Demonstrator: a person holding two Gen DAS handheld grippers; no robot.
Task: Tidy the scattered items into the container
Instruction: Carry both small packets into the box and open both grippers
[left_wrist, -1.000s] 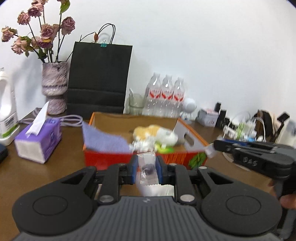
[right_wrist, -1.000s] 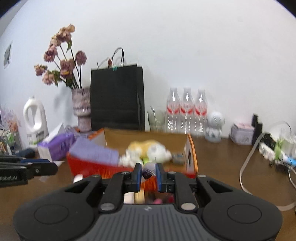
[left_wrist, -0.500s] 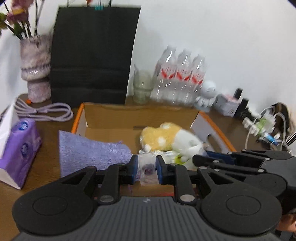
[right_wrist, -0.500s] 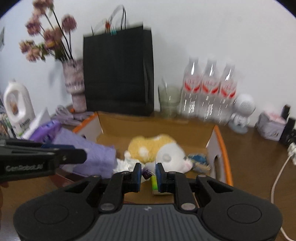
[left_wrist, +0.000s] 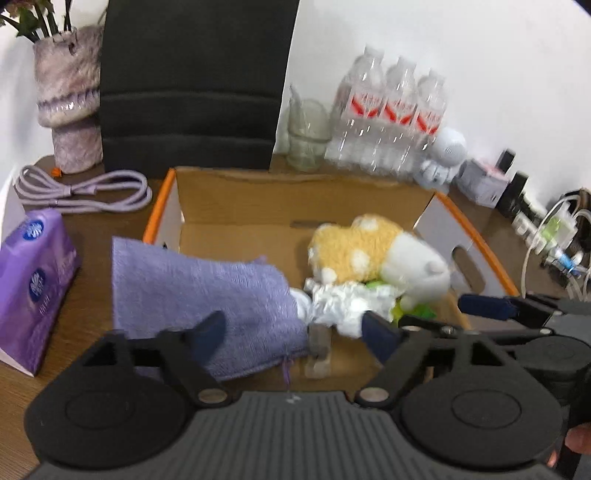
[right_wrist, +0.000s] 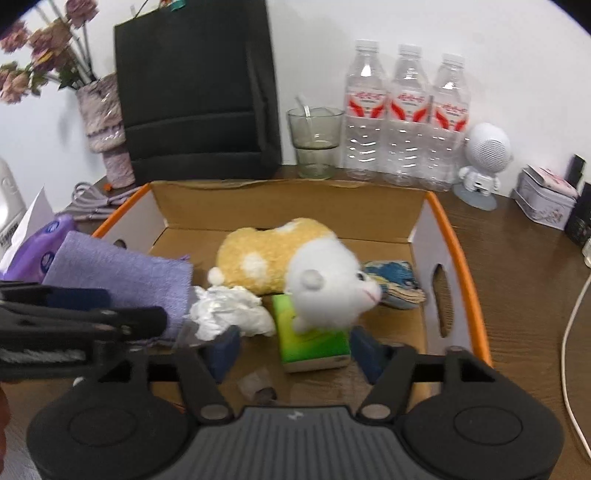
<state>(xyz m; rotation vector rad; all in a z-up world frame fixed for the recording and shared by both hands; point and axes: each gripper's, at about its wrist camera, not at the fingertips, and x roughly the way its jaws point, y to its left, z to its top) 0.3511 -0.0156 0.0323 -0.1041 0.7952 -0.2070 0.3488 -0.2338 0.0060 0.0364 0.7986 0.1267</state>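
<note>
Hovering over the cardboard box (right_wrist: 436, 221), I had both claws spread wide and gripping nothing. Beneath my left gripper (left_wrist: 295, 332) a small clear packet (left_wrist: 318, 350) lay blurred at the box's near edge, apart from both fingertips. Below my right gripper (right_wrist: 293, 349) a second small packet (right_wrist: 258, 387) lay on the box floor, just in front of the green pack (right_wrist: 314, 347). The plush toy (right_wrist: 295, 266), crumpled tissue (right_wrist: 229, 310) and purple cloth (right_wrist: 122, 273) sat inside the box too.
</note>
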